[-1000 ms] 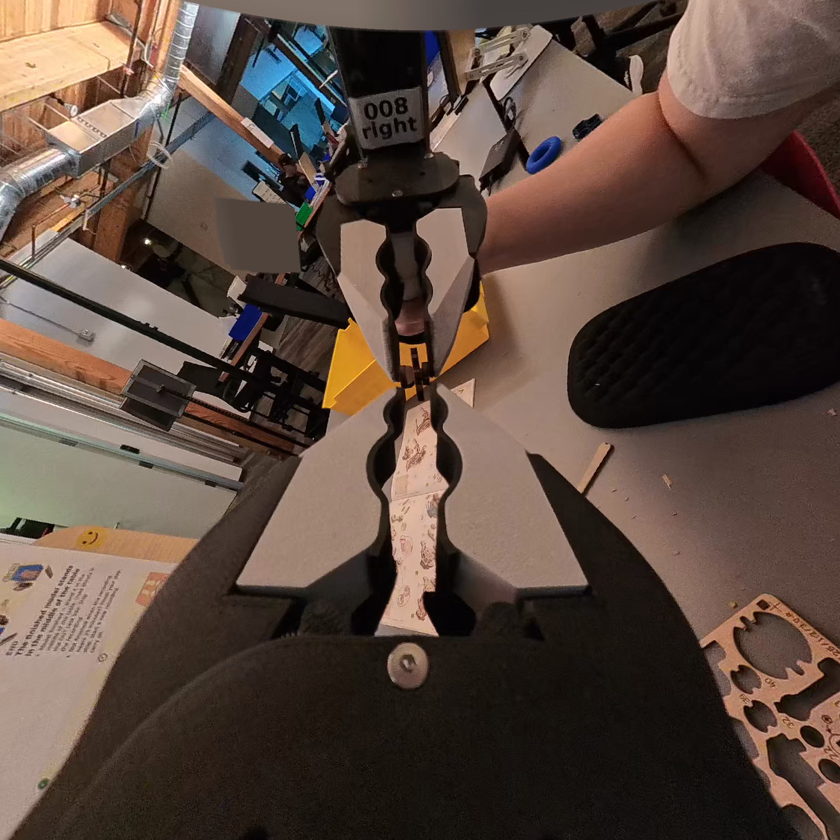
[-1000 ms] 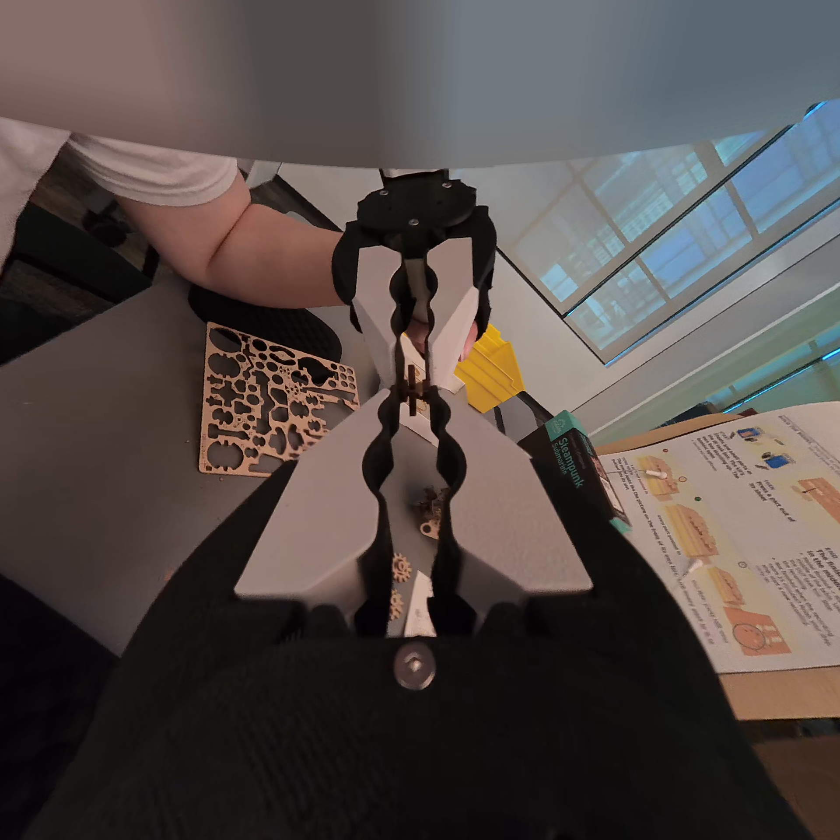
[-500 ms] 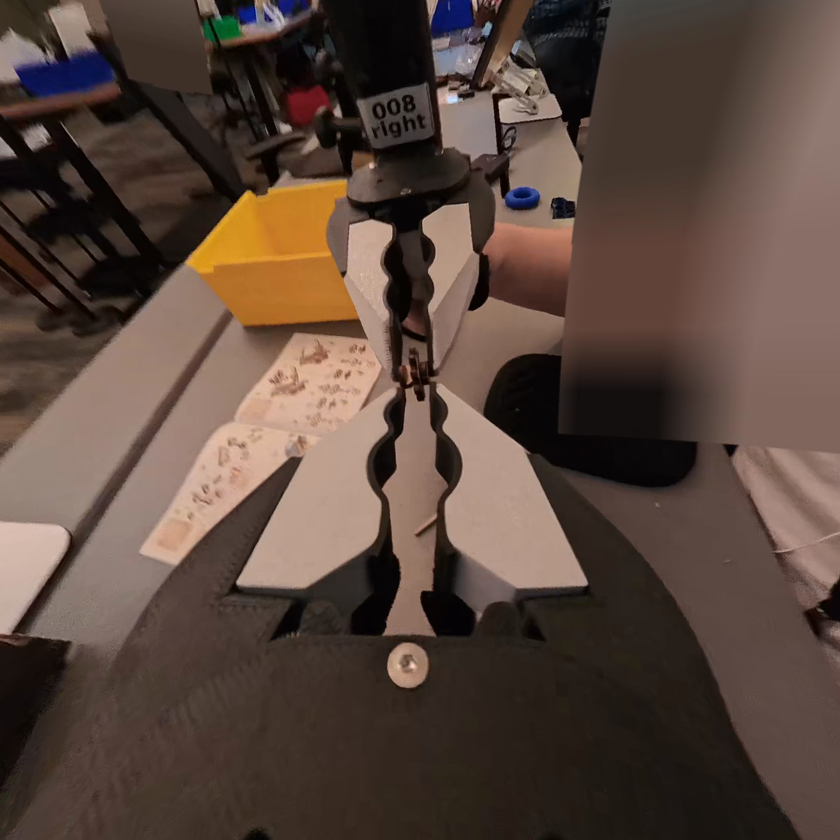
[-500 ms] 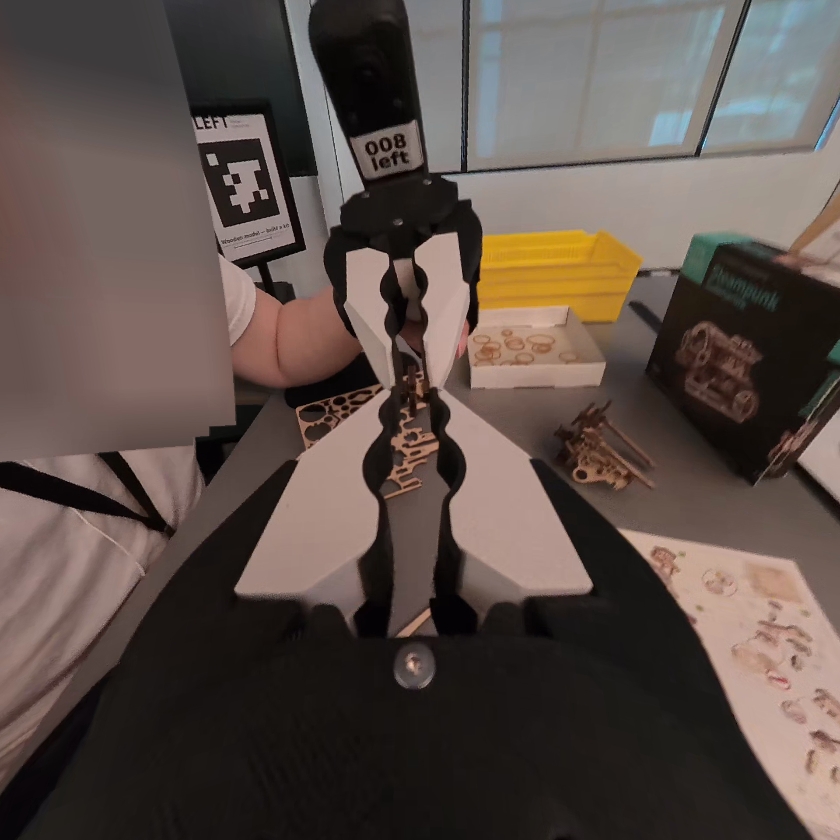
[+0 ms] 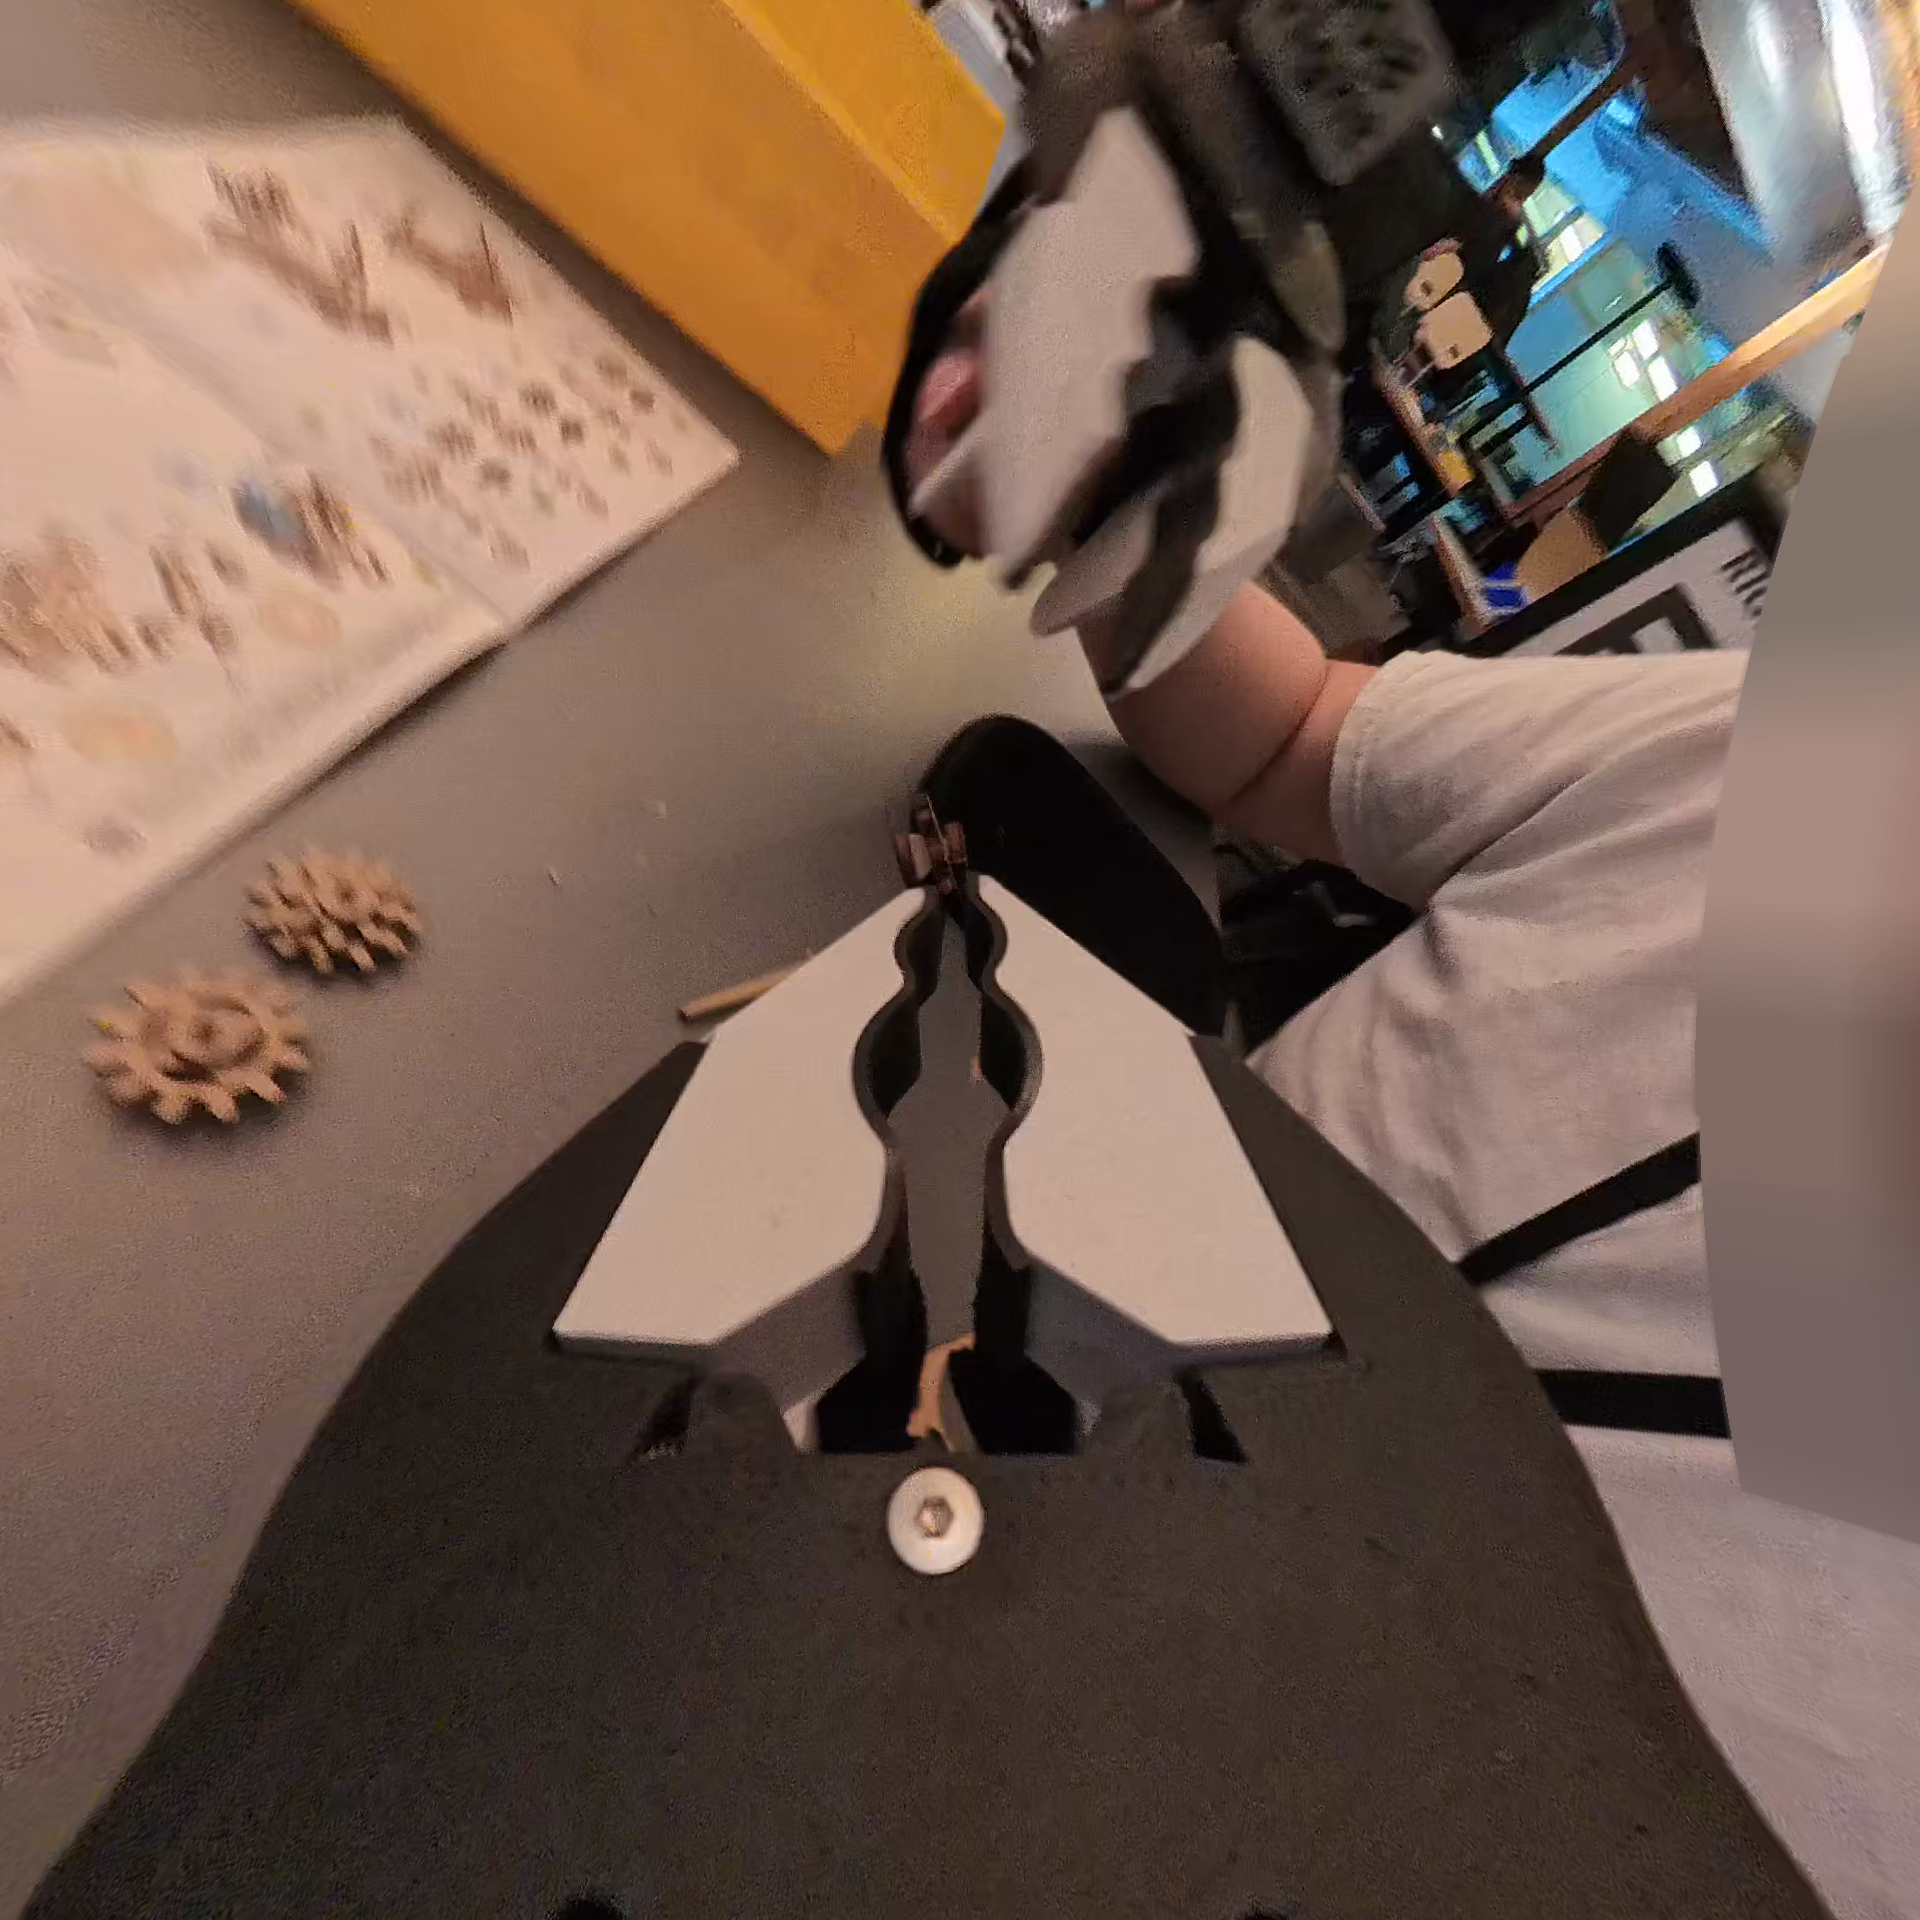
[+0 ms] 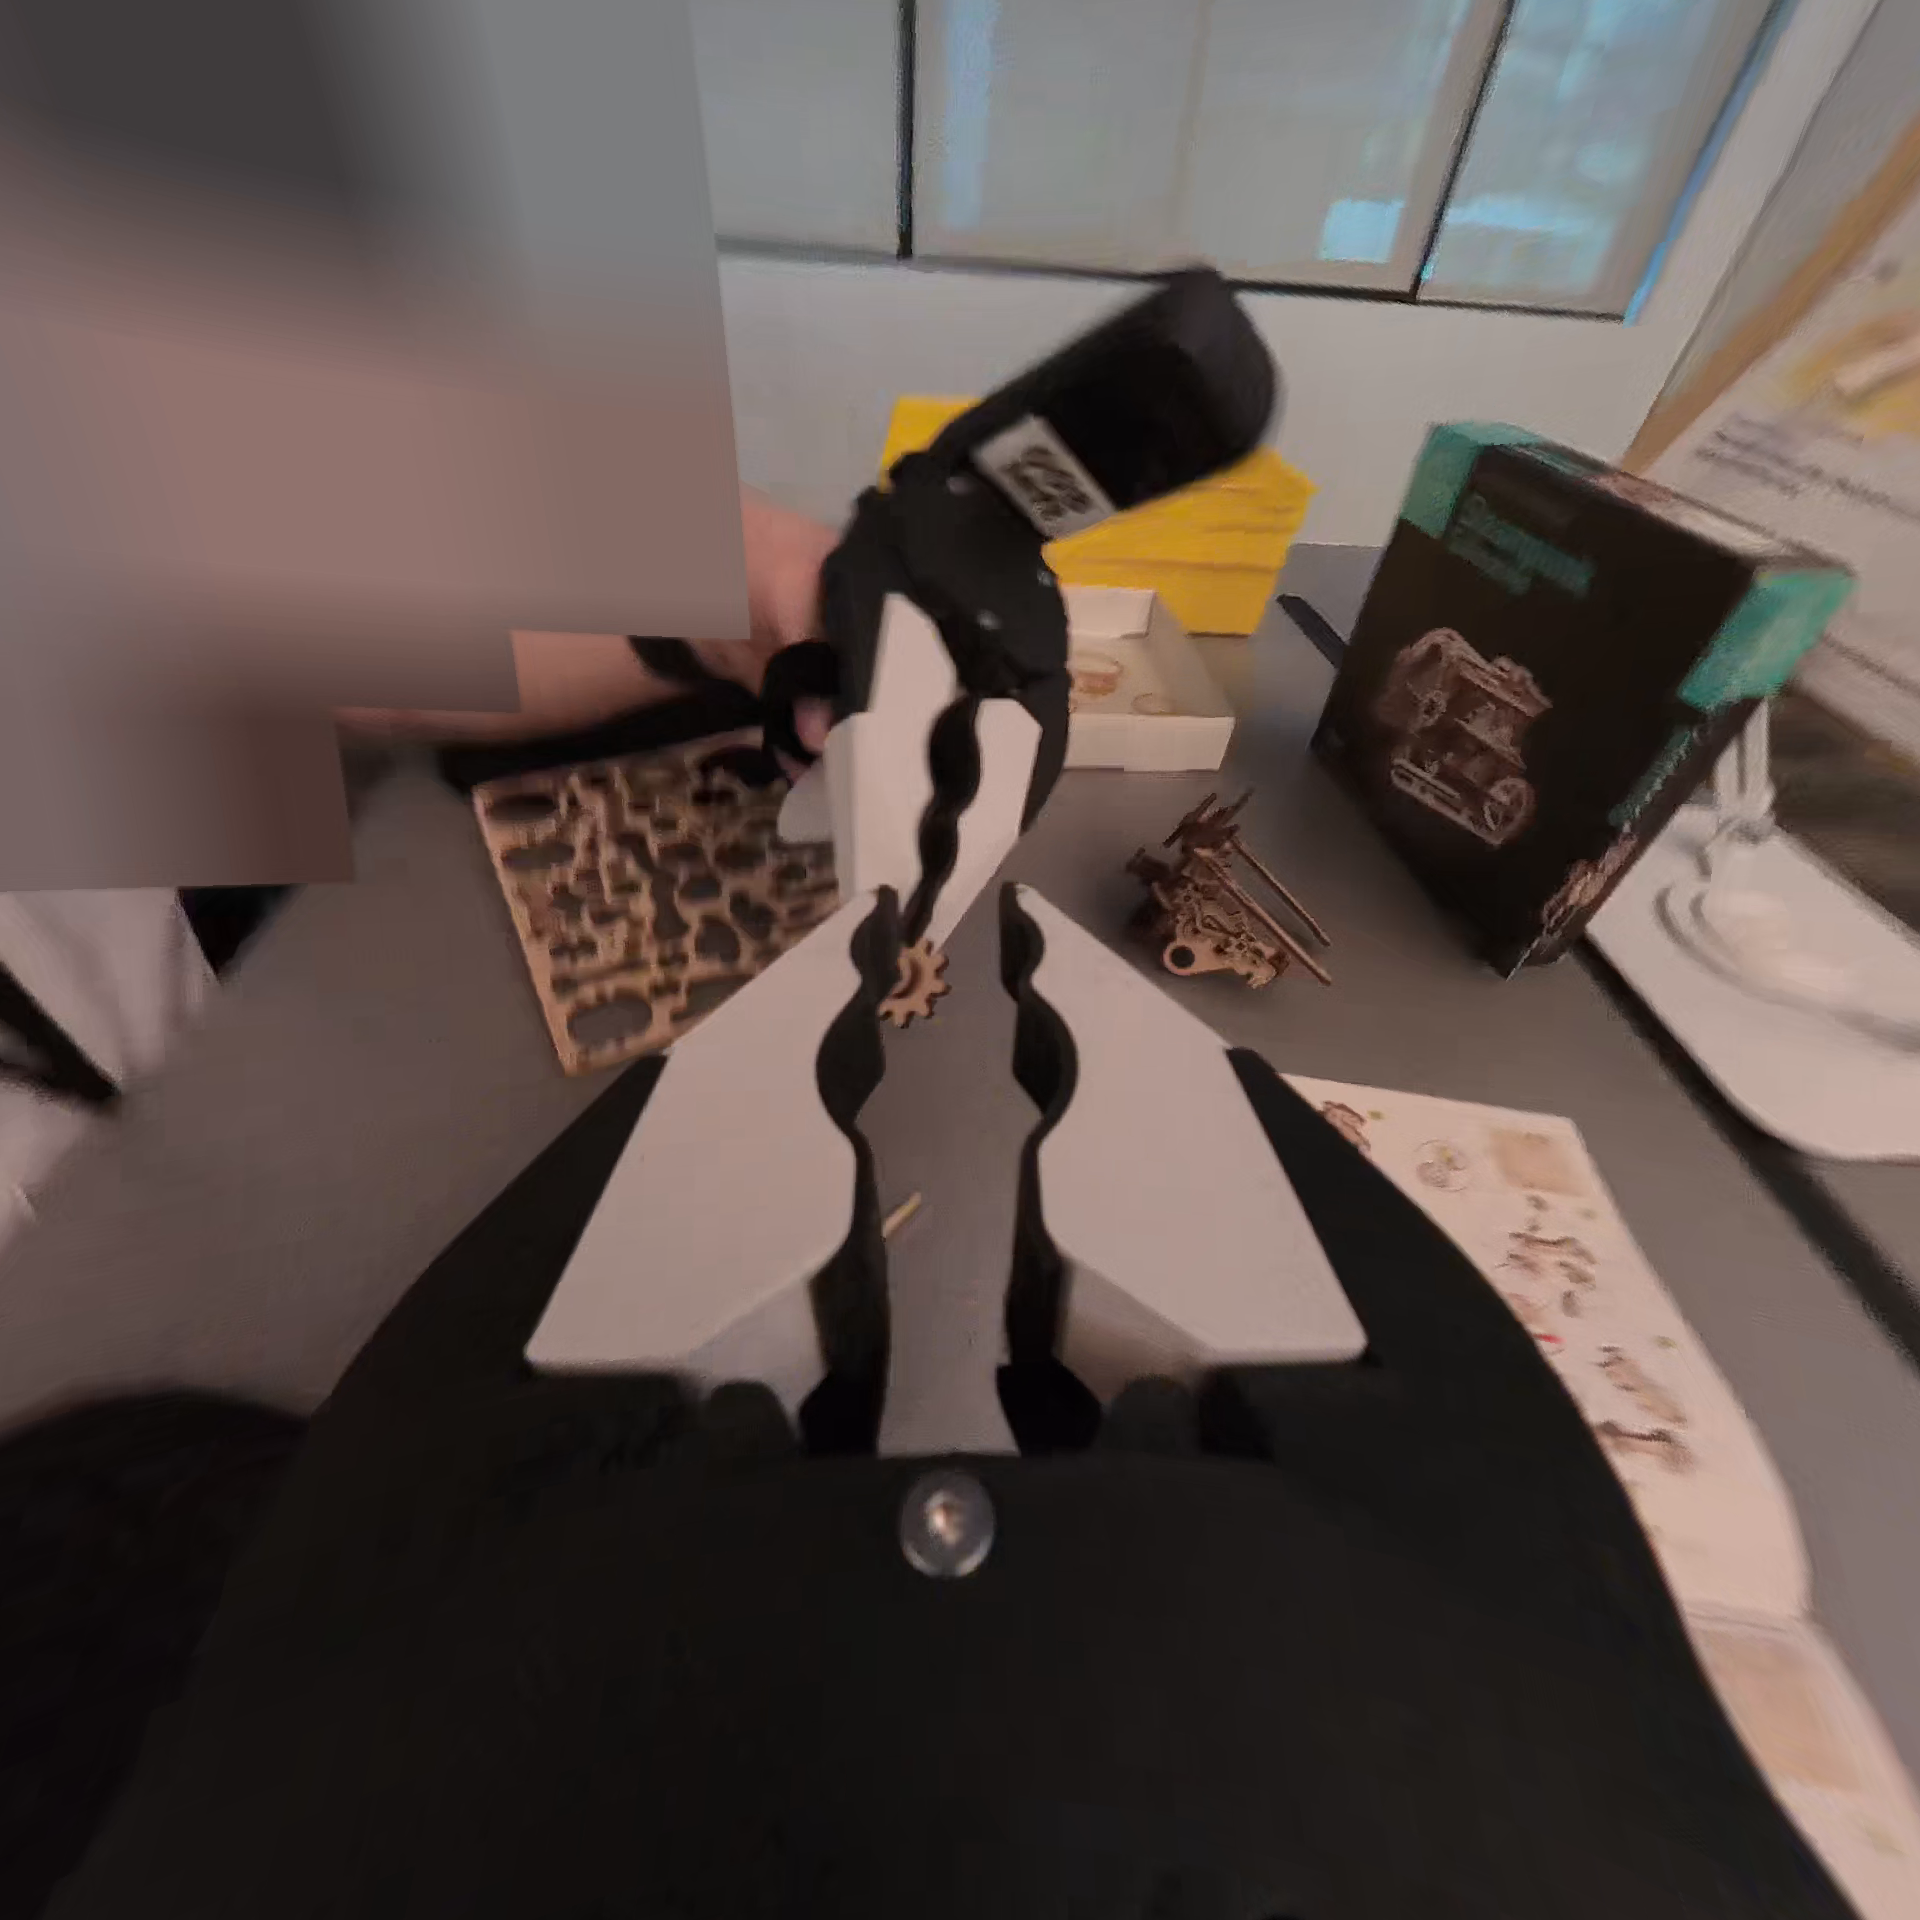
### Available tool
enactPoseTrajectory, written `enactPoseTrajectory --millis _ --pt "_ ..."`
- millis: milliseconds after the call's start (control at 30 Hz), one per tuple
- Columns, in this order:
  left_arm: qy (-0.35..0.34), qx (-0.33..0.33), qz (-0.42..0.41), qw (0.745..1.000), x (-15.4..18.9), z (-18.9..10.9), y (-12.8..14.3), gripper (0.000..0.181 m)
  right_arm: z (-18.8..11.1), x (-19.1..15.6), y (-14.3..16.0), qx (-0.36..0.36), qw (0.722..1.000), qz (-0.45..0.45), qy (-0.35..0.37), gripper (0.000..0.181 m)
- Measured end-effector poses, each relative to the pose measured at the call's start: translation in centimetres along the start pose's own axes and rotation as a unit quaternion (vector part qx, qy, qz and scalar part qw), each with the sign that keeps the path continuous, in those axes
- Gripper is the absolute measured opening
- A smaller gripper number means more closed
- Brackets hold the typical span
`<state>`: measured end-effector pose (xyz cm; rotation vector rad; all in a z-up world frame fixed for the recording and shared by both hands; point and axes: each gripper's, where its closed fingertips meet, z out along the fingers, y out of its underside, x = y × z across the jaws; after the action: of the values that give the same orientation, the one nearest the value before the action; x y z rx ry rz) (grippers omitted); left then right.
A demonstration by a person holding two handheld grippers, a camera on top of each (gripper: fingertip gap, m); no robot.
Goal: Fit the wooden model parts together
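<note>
My left gripper [image 5: 940,896] is shut on a small wooden gear piece [image 5: 932,847] that sticks out past its tips. In the right wrist view the left gripper [image 6: 920,925] comes in from the upper left, and the gear [image 6: 912,982] hangs at its tip, between my right gripper's fingers but apart from them. My right gripper [image 6: 948,904] is open and empty. In the left wrist view it [image 5: 1049,592] is blurred, above and away from the gear.
Two loose wooden gears [image 5: 332,912] [image 5: 197,1044] and a stick [image 5: 743,992] lie on the grey table by an instruction sheet [image 5: 260,416] and yellow bin [image 5: 675,156]. A cut-out wooden sheet [image 6: 644,883], part-built model [image 6: 1216,904], kit box [image 6: 1558,707] and white tray [image 6: 1143,717] stand beyond. Some 5 cm of space lies between my two pairs of fingers.
My right gripper has opened, let go of the gear piece and drawn away from the left gripper. The left gripper still holds the piece and has tilted down toward the table.
</note>
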<state>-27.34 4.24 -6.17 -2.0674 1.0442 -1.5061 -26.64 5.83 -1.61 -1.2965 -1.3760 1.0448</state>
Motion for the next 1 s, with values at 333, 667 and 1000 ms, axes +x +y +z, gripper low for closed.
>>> enactPoseTrajectory --millis 333,667,1000 --pt "0.039 -0.06 -0.193 0.979 -2.9 1.5 7.0 0.002 4.1 -5.0 8.5 -0.193 0.976 -0.097 -0.013 0.009" --pt "0.018 -0.103 -0.193 0.976 -3.9 2.3 8.8 0.002 5.3 -5.0 12.3 -0.309 0.946 -0.092 -0.035 0.005" --pt "-0.039 -0.123 -0.16 0.979 -4.6 0.8 8.7 0.019 5.6 -4.2 12.8 -0.341 0.934 -0.102 -0.024 0.003"
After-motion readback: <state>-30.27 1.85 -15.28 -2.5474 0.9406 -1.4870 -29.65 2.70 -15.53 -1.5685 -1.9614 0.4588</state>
